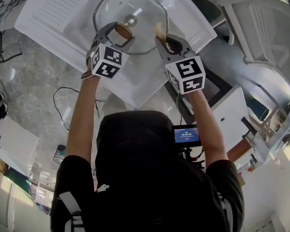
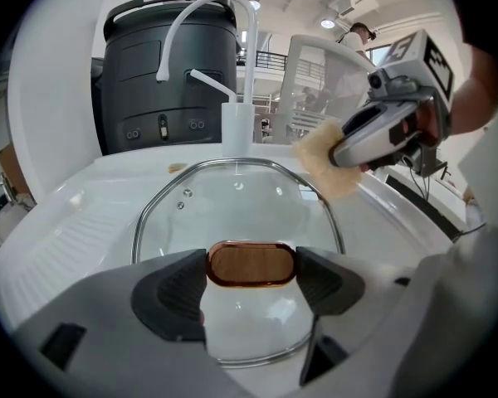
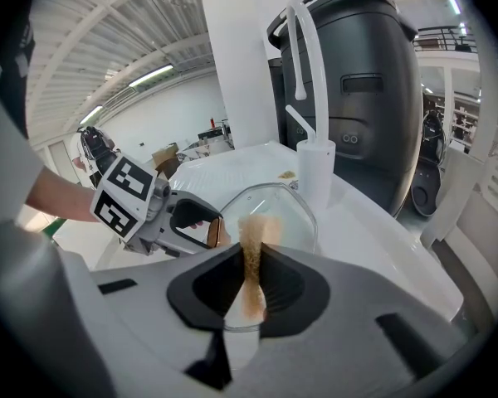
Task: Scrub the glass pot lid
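A round glass pot lid point(image 1: 144, 8) with a metal rim lies in the white sink point(image 1: 135, 83). My left gripper point(image 1: 117, 32) is shut on the lid's brown oval handle point(image 2: 251, 264) at the middle of the glass point(image 2: 232, 201). My right gripper point(image 1: 163, 40) is shut on a thin tan sponge point(image 3: 252, 259). The sponge point(image 1: 159, 31) is at the lid's right rim, and I cannot tell whether it touches. In the left gripper view the sponge point(image 2: 325, 162) hangs over the far right of the rim. In the right gripper view the left gripper point(image 3: 201, 230) is beside the lid point(image 3: 286, 214).
A white curved faucet point(image 2: 232, 23) stands behind the sink, with a large dark grey machine point(image 2: 162, 73) behind it. A ribbed draining board point(image 1: 63, 4) lies left of the basin. White furniture point(image 1: 253, 23) stands to the right, and cables point(image 1: 63, 105) lie on the floor.
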The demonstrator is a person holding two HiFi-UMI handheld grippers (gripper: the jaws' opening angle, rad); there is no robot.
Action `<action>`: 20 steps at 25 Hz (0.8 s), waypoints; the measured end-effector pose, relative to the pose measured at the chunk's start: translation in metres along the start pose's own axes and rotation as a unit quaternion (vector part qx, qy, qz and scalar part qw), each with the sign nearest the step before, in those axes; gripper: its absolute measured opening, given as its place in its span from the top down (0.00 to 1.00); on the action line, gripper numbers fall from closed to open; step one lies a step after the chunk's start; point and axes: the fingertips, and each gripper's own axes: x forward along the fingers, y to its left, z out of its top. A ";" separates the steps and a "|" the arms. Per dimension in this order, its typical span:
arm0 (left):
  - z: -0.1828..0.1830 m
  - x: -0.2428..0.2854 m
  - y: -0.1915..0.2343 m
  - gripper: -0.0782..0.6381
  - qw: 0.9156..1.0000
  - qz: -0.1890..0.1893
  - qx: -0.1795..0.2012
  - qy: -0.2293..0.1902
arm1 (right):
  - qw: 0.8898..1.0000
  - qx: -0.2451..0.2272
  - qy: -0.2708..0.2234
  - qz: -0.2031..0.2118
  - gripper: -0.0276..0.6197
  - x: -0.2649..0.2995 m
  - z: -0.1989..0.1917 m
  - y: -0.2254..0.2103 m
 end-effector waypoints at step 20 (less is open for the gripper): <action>-0.002 0.003 0.001 0.44 1.000 -0.019 0.005 0.012 | 0.962 -0.254 0.094 -0.008 0.91 0.033 0.029 -0.016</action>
